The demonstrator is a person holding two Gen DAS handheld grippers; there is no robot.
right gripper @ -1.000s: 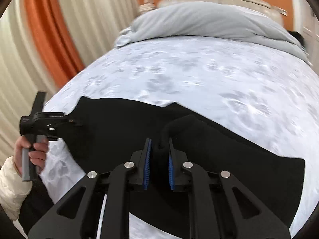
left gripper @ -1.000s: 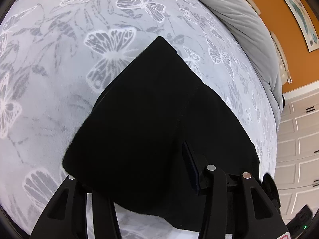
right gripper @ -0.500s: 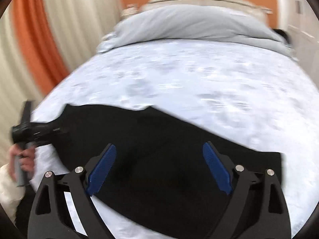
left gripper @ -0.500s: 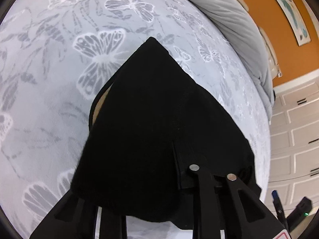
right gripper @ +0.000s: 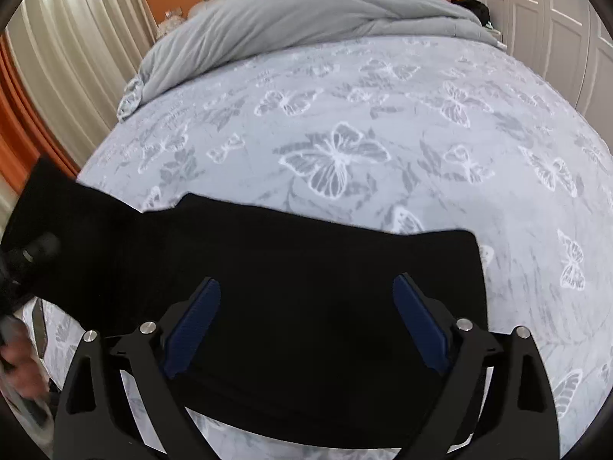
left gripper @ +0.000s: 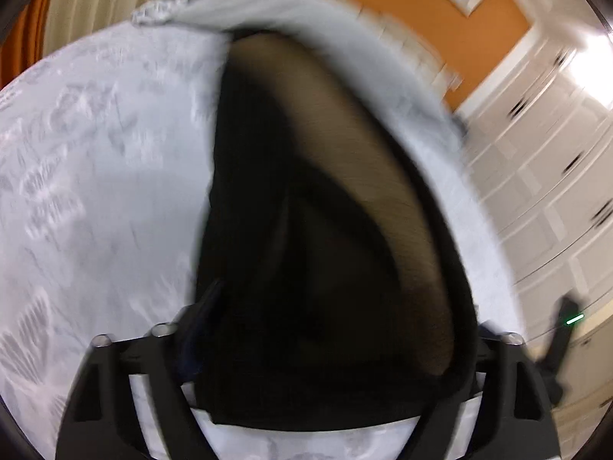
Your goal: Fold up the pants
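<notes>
left gripper (left gripper: 337,329): jaws opening, black cloth draped between them, blurred | pants (right gripper: 291,287): black, lying flat across near edge of the bed (right gripper: 383,122), left end raised | right gripper (right gripper: 306,322): jaws opening, wide apart above pants, pads off the cloth

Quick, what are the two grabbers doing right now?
Left gripper: jaws opening, black pants bunched between them.
Right gripper: jaws opening wide, holding nothing, above the pants.
</notes>
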